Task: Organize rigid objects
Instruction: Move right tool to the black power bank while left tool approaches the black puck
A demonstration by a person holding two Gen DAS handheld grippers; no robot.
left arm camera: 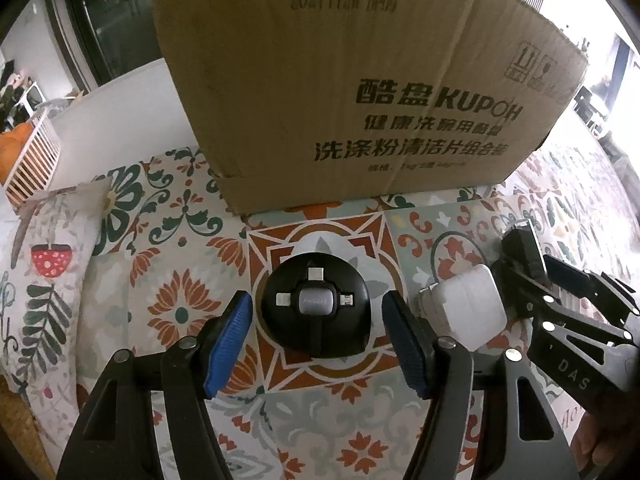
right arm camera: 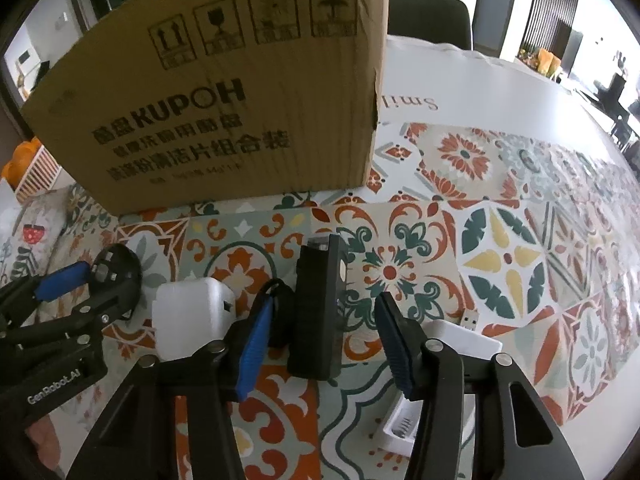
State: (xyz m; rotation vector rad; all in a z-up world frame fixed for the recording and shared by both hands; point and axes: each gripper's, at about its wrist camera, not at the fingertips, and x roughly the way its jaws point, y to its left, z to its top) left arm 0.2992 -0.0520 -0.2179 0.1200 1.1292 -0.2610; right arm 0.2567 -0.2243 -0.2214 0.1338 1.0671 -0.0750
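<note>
1. Surface: a table under a patterned cloth [right arm camera: 500, 256] of floral tiles in orange, green and yellow; beyond the cloth's far edge the tabletop [right arm camera: 500, 84] is plain white.
2. A brown cardboard box [left arm camera: 360, 92] with printed lettering stands upright on the cloth, behind all the small items.
3. Left gripper [left arm camera: 318, 338]: jaws apart, blue pads either side of a round black cable reel [left arm camera: 316, 310] lying flat on the cloth; a clear gap shows on both sides, no contact.
4. Right gripper [right arm camera: 320, 342]: jaws apart around a black rectangular block [right arm camera: 318, 312] lying on the cloth; the left pad sits just beside it and the right pad stands off. Whether the left pad touches cannot be told.
5. A white charger [right arm camera: 190, 320] lies between the reel and the block.
6. A white tray [right arm camera: 464, 344] lies near the right jaw, partly hidden.
7. Room: a dark chair back [right arm camera: 430, 12] beyond the table, a slatted wooden crate [left arm camera: 34, 160] at far left, dark panelled walls at right, bright daylight.
</note>
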